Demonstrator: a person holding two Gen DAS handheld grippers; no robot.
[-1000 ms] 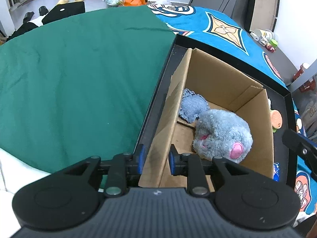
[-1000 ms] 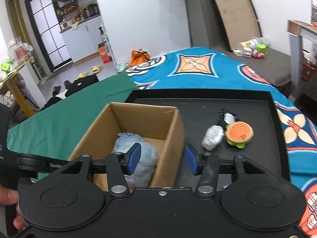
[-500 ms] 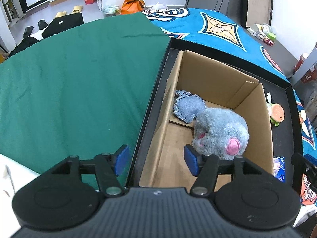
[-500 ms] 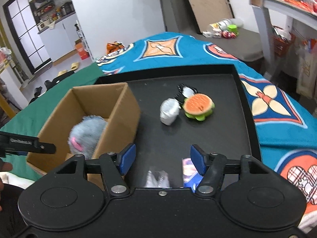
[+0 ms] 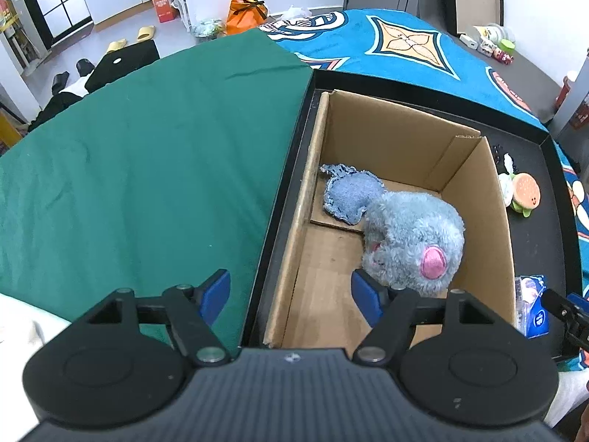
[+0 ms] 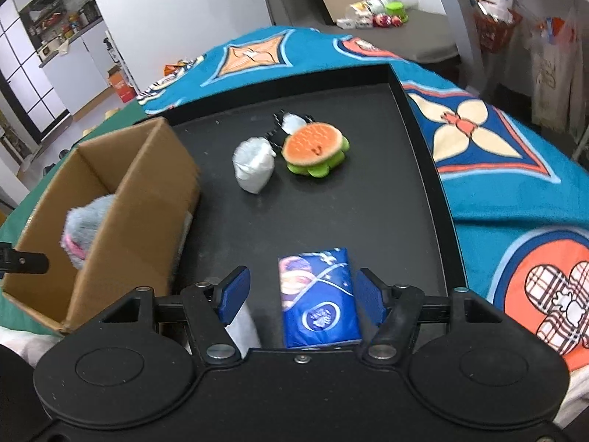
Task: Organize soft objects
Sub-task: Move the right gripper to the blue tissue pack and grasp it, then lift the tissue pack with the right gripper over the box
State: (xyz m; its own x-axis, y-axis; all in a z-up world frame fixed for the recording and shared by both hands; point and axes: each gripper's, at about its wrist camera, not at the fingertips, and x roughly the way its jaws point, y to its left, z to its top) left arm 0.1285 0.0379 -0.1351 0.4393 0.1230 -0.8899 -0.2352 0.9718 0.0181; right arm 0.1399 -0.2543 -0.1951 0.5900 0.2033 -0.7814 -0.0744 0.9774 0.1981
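Note:
A cardboard box (image 5: pixel 475 199) (image 6: pixel 143 199) stands on a black tray (image 6: pixel 331 213). Inside lie a grey plush toy (image 5: pixel 412 239) (image 6: pixel 83 228) and a blue denim piece (image 5: pixel 349 195). My left gripper (image 5: pixel 291 296) is open and empty, straddling the box's near left wall. My right gripper (image 6: pixel 303 296) is open above a blue tissue pack (image 6: pixel 318 298), also seen in the left wrist view (image 5: pixel 532 305). A burger plush (image 6: pixel 313 147) (image 5: pixel 524 193) and a white soft pouch (image 6: pixel 254 164) lie farther on the tray. Something white (image 6: pixel 241 328) lies by my right gripper's left finger.
The tray sits on a blue patterned cloth (image 6: pixel 497 169) beside a green cloth (image 5: pixel 147 154). A small black-and-white item (image 6: pixel 292 121) lies behind the burger plush. Floor clutter and an orange bag (image 5: pixel 246 11) are far behind.
My left gripper opened from the box's wall and drew back. My right gripper swung right, away from the box, and now hangs over the blue tissue pack.

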